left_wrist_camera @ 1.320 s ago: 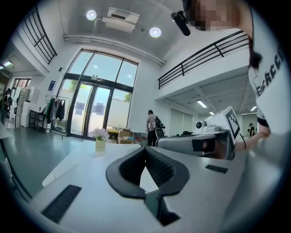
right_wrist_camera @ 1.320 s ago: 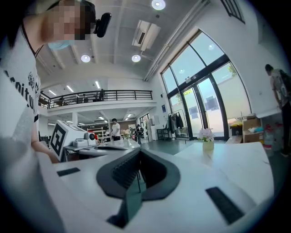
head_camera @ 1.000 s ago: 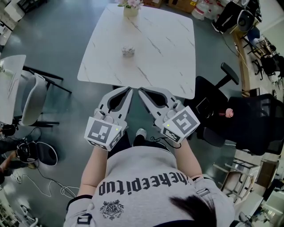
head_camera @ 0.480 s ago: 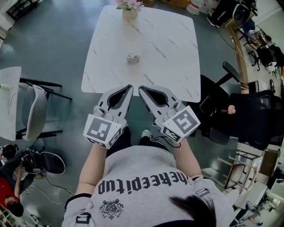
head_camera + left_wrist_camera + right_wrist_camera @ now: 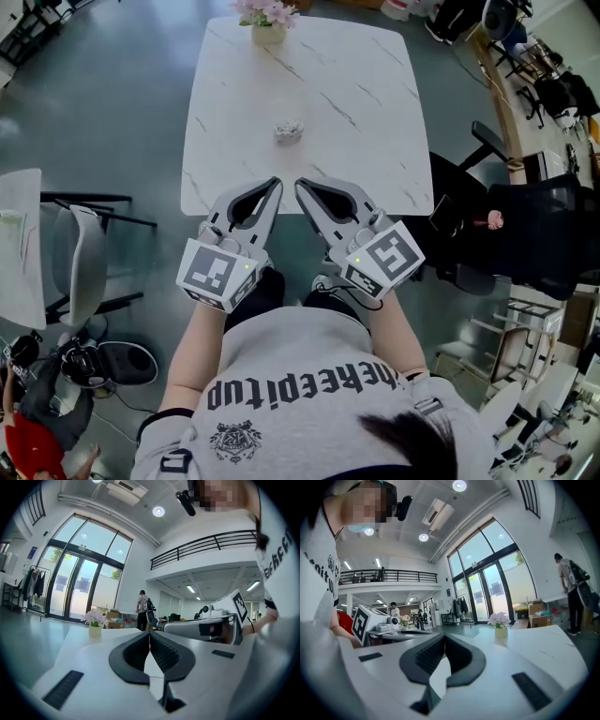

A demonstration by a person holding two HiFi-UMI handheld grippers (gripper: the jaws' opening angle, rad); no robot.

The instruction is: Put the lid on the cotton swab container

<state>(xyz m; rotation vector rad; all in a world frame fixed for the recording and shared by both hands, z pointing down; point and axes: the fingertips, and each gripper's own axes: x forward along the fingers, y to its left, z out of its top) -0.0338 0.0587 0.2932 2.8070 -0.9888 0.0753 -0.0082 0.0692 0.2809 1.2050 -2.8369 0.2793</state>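
The only lettering was a dark line of print across the person's grey shirt (image 5: 300, 389), upside down in the head view and not safely readable. The cubes on the grippers bore black-and-white square patterns and no words. The left gripper (image 5: 277, 183) had its jaws pressed together with nothing between them. The right gripper (image 5: 299, 184), just beside it, likewise had its jaws together and empty. Both were held at the near edge of the table (image 5: 375, 112), their tips close to each other. The table was white with thin grey marble veins and stood on a grey-green floor (image 5: 122, 84). The cotton swab container (image 5: 289, 131) sat on the table near its middle, well apart from both grippers. A small vase (image 5: 267, 19) of pale flowers stood at the far edge. A grey chair (image 5: 82, 248) stood to the left of the table and a black office chair (image 5: 520, 244) to its right. The gripper views showed a high hall with tall glass doors (image 5: 79, 585), a railed balcony (image 5: 206, 543) and round ceiling lights (image 5: 158, 511). The container was too small and blurred to tell its lid from its body. The flowers were cut off by the top edge of the head view.
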